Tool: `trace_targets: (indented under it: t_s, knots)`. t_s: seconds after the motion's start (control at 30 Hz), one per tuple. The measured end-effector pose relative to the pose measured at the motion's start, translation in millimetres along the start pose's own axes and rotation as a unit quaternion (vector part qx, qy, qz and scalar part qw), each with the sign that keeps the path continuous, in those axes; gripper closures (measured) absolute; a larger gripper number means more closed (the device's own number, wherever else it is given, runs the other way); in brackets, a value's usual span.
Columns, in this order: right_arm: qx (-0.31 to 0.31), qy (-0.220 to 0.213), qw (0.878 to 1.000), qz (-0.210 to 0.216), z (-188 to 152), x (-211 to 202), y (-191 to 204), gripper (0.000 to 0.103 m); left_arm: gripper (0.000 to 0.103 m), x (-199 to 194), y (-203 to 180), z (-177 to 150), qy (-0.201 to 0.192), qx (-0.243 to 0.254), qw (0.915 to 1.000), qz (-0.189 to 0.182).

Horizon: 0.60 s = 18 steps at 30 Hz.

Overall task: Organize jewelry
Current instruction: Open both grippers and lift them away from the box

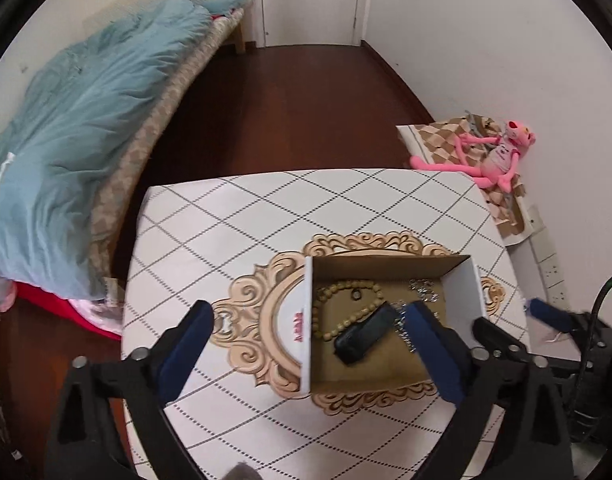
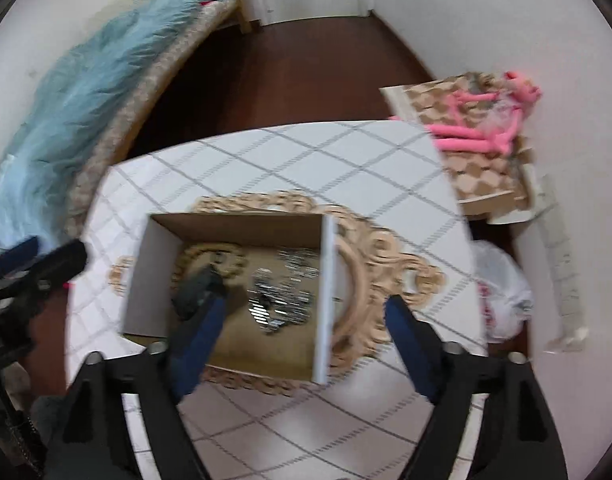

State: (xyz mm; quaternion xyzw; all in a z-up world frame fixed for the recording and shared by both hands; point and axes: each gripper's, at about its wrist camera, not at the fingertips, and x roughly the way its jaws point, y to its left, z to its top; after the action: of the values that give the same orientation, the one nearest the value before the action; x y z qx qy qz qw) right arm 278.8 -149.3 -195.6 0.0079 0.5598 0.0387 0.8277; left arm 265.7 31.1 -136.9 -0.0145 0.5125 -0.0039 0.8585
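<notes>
Both tongs (image 1: pixel 311 320) (image 2: pixel 306 312) wide open, empty.

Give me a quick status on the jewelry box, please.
Both grippers, left and right, open, empty. Beads, chain, black case inside box. Nothing blocking.

Cardboard box (image 1: pixel 389 320) open-topped; entry from above unobstructed. Bead necklace (image 1: pixel 345 304), black case (image 1: pixel 363 336), silver chains (image 1: pixel 423 292) crowd floor. Tabletop (image 1: pixel 234 232) beyond box bare.

1 box (image 1: pixel 389 368), 1 bead strand (image 1: pixel 345 292), 1 black case (image 1: pixel 361 338), 1 silver chain pile (image 2: pixel 280 300)
</notes>
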Motion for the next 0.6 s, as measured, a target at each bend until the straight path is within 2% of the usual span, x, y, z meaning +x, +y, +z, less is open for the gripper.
trace_targets:
  t_s: [0.07,0.2,0.43,0.6]
  knots:
    - [0.004,-0.003,1.000,-0.024,-6,-4,-5,0.006,0.004,-5,0,-8,-0.007,0.001,0.9999,0.011]
    - [0.007,-0.013,0.998,-0.064,-17,-12,-11,0.005,0.004,-14,-2,-22,-0.019,0.003,0.9995,0.025]
    - [0.017,-0.032,0.996,-0.079,-35,-44,-13,0.004,0.004,-36,-1,-36,-0.026,-0.014,0.9992,0.028]
    - [0.020,-0.060,0.994,-0.084,-48,-82,-9,0.003,0.004,-70,-1,-47,-0.036,-0.023,0.9988,0.024]
